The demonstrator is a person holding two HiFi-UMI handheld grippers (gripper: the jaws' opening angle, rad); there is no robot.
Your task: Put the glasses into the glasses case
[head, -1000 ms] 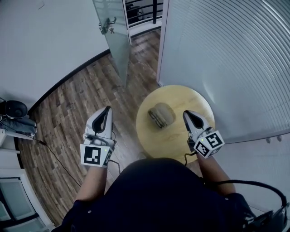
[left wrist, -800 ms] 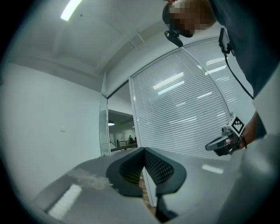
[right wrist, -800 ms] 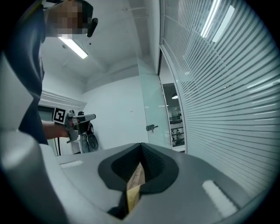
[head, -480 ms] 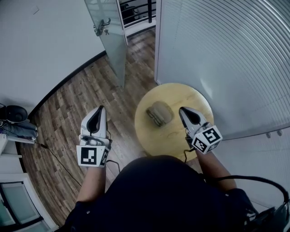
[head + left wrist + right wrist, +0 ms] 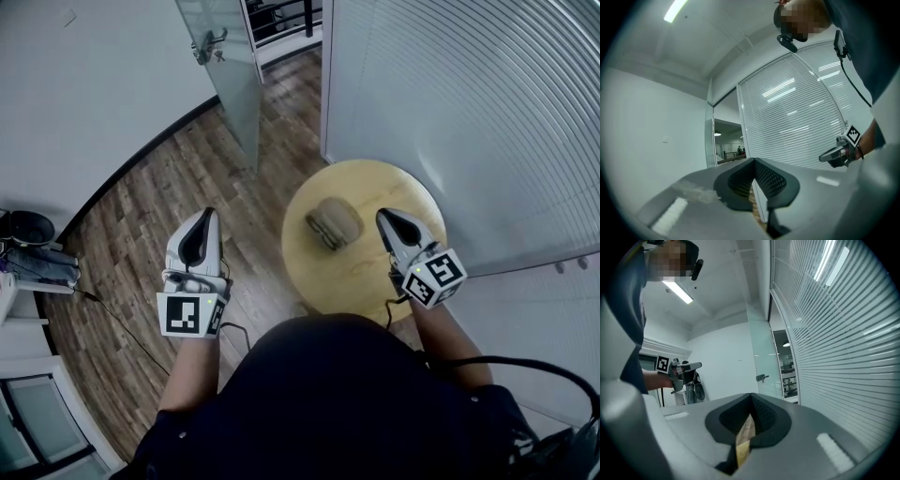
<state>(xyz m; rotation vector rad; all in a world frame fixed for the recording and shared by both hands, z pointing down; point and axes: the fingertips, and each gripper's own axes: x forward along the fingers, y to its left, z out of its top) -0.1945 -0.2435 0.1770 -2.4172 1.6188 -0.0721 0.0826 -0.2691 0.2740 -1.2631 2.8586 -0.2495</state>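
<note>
A tan glasses case (image 5: 332, 225) lies shut on the round wooden table (image 5: 375, 187), left of its middle. No glasses show in any view. My right gripper (image 5: 382, 216) hovers over the table's right side, just right of the case, its jaws shut on nothing (image 5: 751, 395). My left gripper (image 5: 210, 214) hangs over the wood floor left of the table, well apart from the case. Its jaws meet at the tip with nothing between them (image 5: 753, 160). Each gripper view looks out level across the room and shows the other gripper in the distance.
A glass door (image 5: 234, 84) with a metal handle stands ajar beyond the table. A wall of white blinds (image 5: 469, 112) runs close behind and to the right of the table. A dark bag (image 5: 33, 228) and a cable lie on the floor at far left.
My left gripper has drifted slightly left, away from the table. The right gripper and the case have stayed where they were.
</note>
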